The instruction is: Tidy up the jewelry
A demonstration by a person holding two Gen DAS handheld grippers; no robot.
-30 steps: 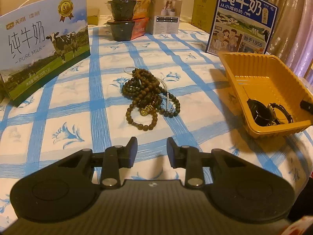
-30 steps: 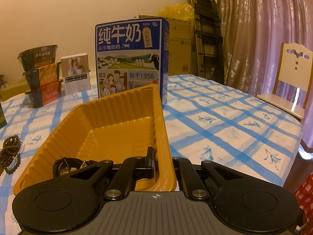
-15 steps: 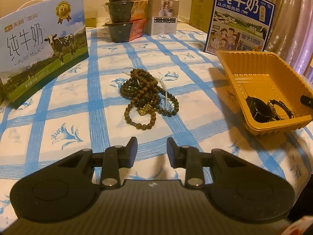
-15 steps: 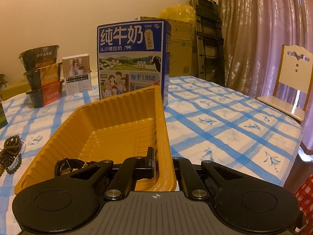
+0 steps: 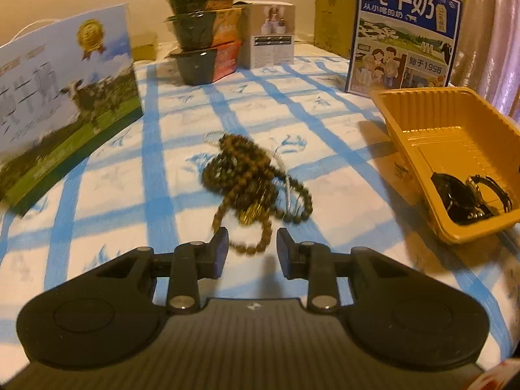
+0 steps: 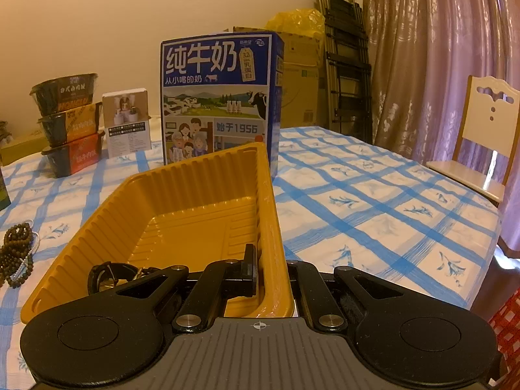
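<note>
A ribbed, glossy yellow plastic tray with sloping walls sits on the worktop, which is covered by a white cloth with blue checks and small blue flower prints. The right gripper has its fingers closed on the tray's thin near right wall, one finger inside the tray and the other outside it. Inside the tray, in its near left corner, lie a round black watch and a metal-banded piece beside it.

To the left of the tray, well apart from it, a tangled heap of round brown wooden bead strings rests on the cloth, with a thin pale pearly strand and a small gold-coloured charm mixed in. The left gripper hovers just short of the heap, its matte black fingers parted with nothing between them; the nearest bead loop lies just ahead of the gap, without touching either finger.

Behind the tray stands a blue cardboard milk carton box. Further left of the tray are three stacked dark plastic bowls and a large printed milk bag.
</note>
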